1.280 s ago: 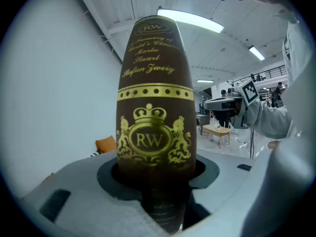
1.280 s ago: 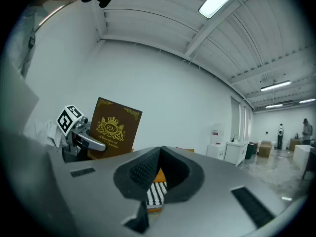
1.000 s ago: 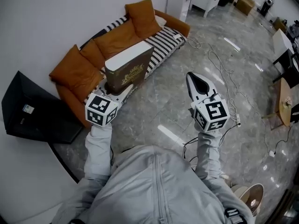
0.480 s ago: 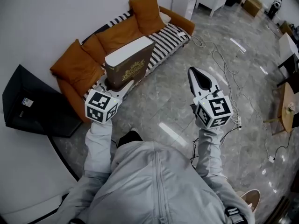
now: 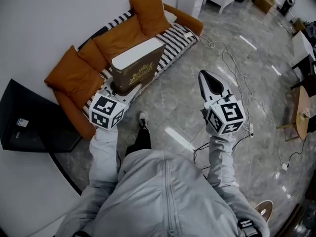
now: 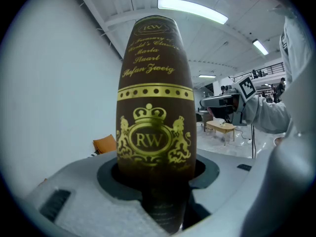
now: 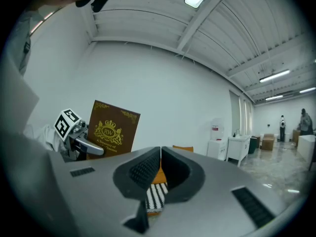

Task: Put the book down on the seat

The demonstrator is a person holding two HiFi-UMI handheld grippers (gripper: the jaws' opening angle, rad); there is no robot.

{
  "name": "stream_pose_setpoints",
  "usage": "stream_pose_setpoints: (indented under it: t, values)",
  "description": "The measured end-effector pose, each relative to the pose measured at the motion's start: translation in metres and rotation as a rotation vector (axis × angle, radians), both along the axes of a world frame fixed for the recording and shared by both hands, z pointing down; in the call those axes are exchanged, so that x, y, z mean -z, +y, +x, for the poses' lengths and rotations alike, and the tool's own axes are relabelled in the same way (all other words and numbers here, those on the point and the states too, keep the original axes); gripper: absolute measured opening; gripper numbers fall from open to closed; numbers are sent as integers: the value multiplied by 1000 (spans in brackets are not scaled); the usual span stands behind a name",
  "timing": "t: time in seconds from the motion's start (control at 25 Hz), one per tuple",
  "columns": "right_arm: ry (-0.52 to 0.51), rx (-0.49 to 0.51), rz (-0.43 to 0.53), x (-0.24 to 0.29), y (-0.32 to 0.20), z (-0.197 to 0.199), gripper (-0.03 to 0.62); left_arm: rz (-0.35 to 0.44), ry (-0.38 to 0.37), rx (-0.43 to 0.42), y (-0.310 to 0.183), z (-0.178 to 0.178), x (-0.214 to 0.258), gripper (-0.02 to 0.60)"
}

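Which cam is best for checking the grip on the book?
Left gripper view: the brown book fills the frame spine-on, clamped in the left gripper. Head view shows its cover and page edge over the sofa. Right gripper view shows the front cover, small.

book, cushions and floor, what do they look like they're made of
Book: hardback with a matte brown cover, perhaps leather-look board, carrying a shiny gold stamped crest and lettering; a white paper edge shows on top.
Cushions: orange, soft and creased, with a dull surface; whether leather or fabric is unclear.
Floor: polished grey stone or tile, shown by the veining and bright light reflections.
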State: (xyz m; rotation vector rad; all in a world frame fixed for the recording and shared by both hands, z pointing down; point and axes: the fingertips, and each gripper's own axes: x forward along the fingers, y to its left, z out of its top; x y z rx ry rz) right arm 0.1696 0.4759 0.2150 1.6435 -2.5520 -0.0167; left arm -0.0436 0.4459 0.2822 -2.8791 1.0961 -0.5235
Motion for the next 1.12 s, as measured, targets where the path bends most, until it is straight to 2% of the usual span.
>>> stream_pose_setpoints:
  t: [0.36,0.64,1.12]
  values:
    - [47,-5,-13,1,-127,-21,29,-9,14,1,-130,-22,-1,239]
    - [69,3,8,19,-221,-42,31,18,25,37,-225,-48,22,239]
    - [81,7,-45,5,-311,-61,31,-50,36,73,-317,-71,1,239]
